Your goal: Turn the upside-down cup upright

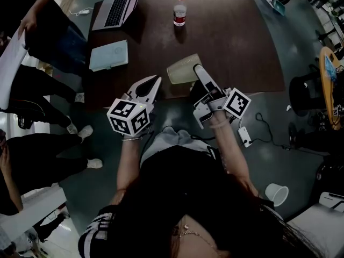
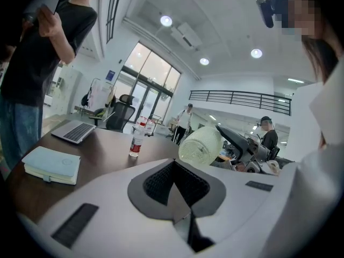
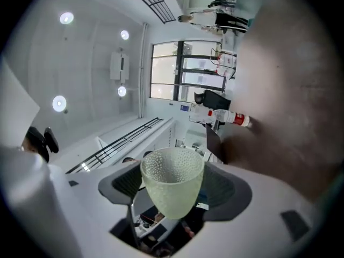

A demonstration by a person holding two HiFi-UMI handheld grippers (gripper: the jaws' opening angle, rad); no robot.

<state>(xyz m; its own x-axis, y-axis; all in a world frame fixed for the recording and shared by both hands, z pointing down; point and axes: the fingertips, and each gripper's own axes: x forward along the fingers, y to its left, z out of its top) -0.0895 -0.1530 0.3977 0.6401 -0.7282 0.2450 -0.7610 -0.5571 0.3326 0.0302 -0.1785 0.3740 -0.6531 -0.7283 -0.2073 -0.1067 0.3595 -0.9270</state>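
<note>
A pale green, dimpled translucent cup (image 1: 181,69) is tipped on its side in the air over the near edge of the brown table (image 1: 231,42). My right gripper (image 1: 195,72) is shut on it, one jaw on each side of the cup (image 3: 172,183). In the right gripper view the picture is rolled, with the table at the right and the cup's mouth towards the ceiling lights. My left gripper (image 1: 155,80) hovers to the left of the cup, shut and empty. From the left gripper (image 2: 174,177) I see the cup (image 2: 200,145) just ahead, with the right gripper (image 2: 230,138) behind it.
On the table stand a red-capped water bottle (image 1: 180,9), an open laptop (image 1: 115,9) and a light notebook (image 1: 109,55). People stand along the left side. A paper cup (image 1: 276,193) lies on the floor at the right, near a cable and a dark chair (image 1: 306,93).
</note>
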